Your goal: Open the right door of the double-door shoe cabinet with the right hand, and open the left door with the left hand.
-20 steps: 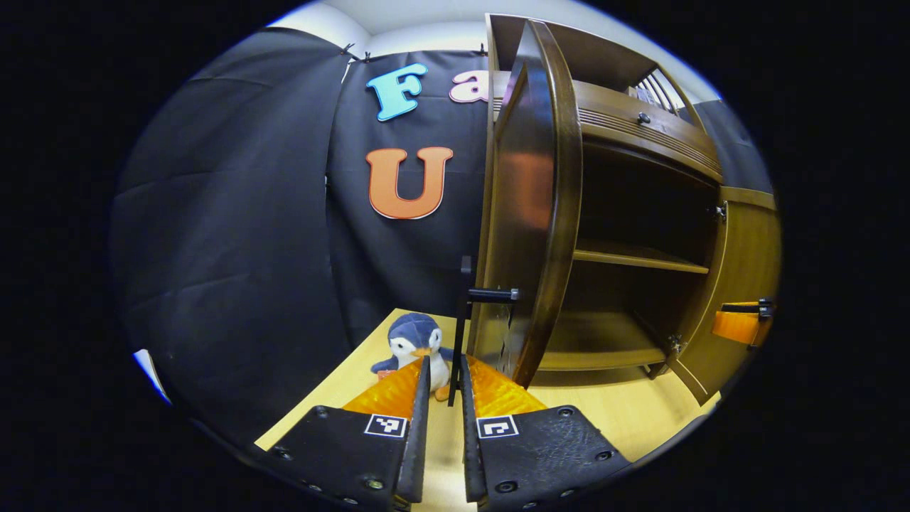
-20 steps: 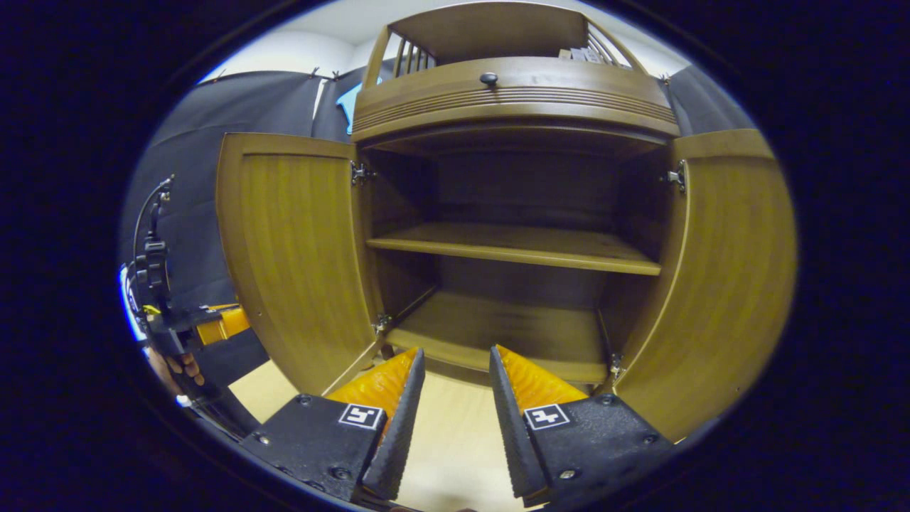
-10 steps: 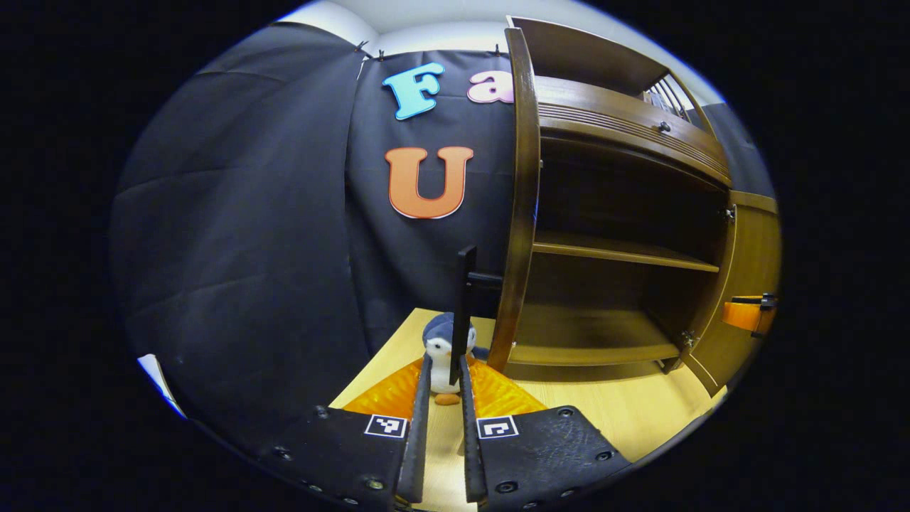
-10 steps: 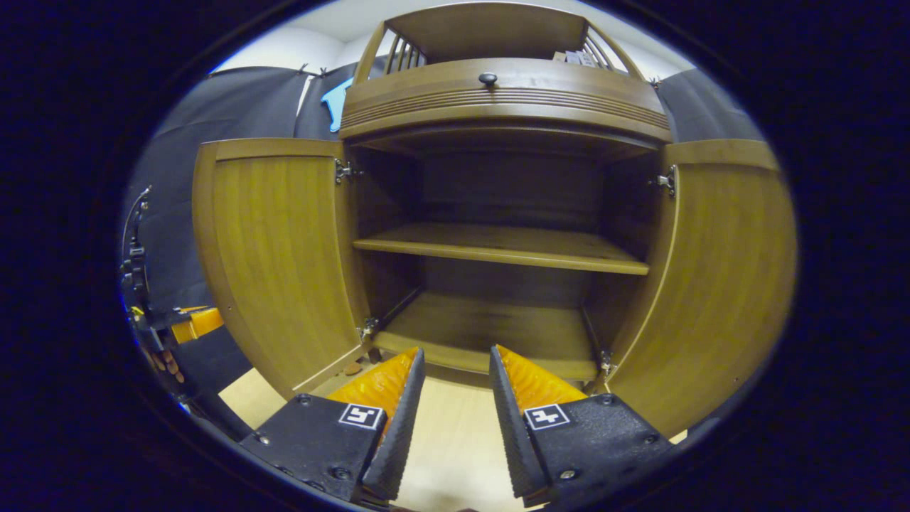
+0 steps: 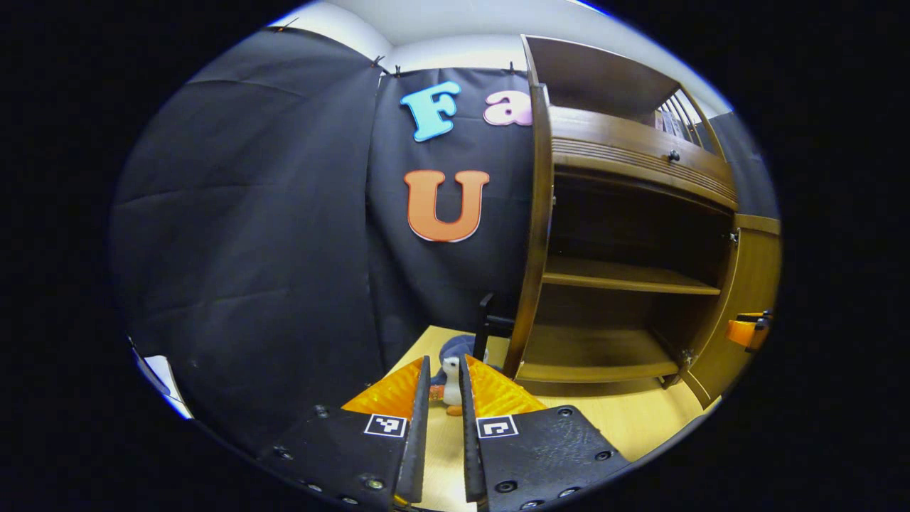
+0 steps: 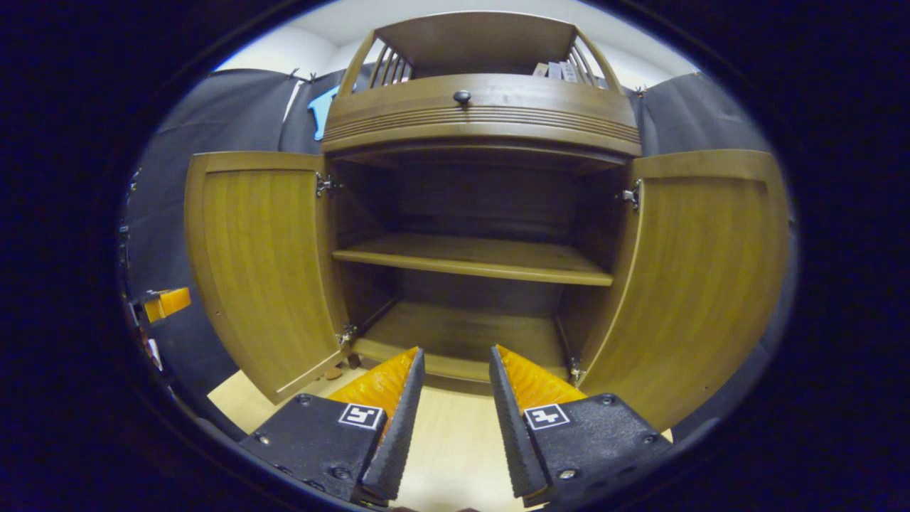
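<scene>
Both doors of the shoe cabinet (image 6: 483,213) stand wide open. The left tongs (image 5: 442,384) are nearly closed, holding nothing. The right tongs (image 6: 453,377) are open and empty.

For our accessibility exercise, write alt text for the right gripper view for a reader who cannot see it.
A wooden shoe cabinet stands with its left door and right door swung wide, showing two bare shelves. The right claw sits open at the bottom, above a pale floor.
</scene>
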`<action>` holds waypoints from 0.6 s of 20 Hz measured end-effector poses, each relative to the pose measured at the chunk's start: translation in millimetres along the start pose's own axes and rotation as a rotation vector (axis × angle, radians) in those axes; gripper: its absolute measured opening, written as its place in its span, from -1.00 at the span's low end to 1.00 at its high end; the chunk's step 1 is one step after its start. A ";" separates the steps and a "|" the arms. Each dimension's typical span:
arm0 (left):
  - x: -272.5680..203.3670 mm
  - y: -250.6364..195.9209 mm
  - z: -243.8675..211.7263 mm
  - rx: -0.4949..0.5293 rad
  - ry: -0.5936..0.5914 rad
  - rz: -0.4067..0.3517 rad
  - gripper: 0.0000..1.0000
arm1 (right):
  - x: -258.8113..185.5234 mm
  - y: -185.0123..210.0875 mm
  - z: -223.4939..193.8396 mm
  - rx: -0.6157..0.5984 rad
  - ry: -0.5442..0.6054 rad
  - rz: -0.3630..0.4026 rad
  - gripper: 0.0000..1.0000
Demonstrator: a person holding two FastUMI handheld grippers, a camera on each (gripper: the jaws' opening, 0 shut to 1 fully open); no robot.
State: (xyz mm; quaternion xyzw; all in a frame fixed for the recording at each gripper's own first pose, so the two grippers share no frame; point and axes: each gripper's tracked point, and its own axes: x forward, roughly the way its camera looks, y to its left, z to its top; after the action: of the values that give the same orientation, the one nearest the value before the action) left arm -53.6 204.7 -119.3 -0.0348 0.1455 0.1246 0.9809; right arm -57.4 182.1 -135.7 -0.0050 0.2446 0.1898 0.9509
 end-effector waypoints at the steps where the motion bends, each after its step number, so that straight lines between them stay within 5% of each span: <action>1: -5.9 -4.0 7.7 0.012 -0.029 0.012 -0.57 | -5.8 -5.2 3.2 0.000 -0.014 -0.002 0.18; 6: -27.5 -55.8 27.4 -0.013 -0.100 0.009 -0.53 | -31.7 -32.5 6.5 -0.002 -0.047 0.000 0.18; 7: -32.0 -70.2 31.7 -0.011 -0.107 -0.010 -0.07 | -36.6 -37.3 5.3 -0.002 -0.050 0.001 0.18; 9: -38.1 -99.8 31.7 -0.019 -0.099 -0.058 -0.03 | -44.9 -45.8 2.5 0.003 -0.048 0.009 0.18; 10: -41.3 -112.7 33.9 -0.025 -0.103 -0.076 -0.22 | -49.1 -50.5 2.9 0.008 -0.050 0.014 0.18; 11: -45.3 -124.4 35.6 -0.030 -0.105 -0.092 0.07 | -53.3 -55.1 3.0 0.013 -0.055 0.020 0.18; 12: -51.3 -136.1 37.2 -0.035 -0.109 -0.106 -0.10 | -58.0 -60.8 2.2 0.017 -0.058 0.019 0.18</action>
State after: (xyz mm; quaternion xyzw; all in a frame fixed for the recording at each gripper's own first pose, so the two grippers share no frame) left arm -56.2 65.0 -64.3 -0.0526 0.0876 0.0766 0.9918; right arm -81.3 105.1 -111.7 0.0108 0.2183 0.1970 0.9557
